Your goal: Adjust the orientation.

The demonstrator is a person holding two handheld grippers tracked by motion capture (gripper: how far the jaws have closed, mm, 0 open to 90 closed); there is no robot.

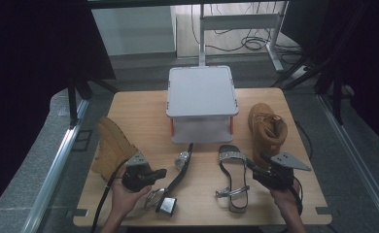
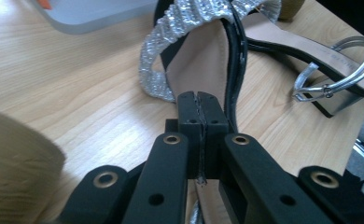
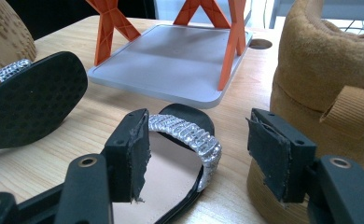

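Two tan boots and two silver-strapped sandals lie around a grey two-level rack (image 1: 202,90). One sandal (image 1: 179,171) is tipped on its side, with its black sole (image 3: 31,98) facing right. My left gripper (image 1: 162,172) is shut, and its tips (image 2: 200,107) rest against that sandal's beige insole (image 2: 199,60); I see nothing pinched between them. The other sandal (image 1: 232,177) lies flat. My right gripper (image 1: 256,165) is open, its jaws (image 3: 208,158) straddling this sandal's glitter toe strap (image 3: 189,135).
A boot (image 1: 112,145) lies on its side at the left, close to my left hand. The other boot (image 1: 267,127) stands upright just right of my right gripper. The rack's lower shelf (image 3: 171,60) sits between orange supports. Metal frames and cables lie beyond the table.
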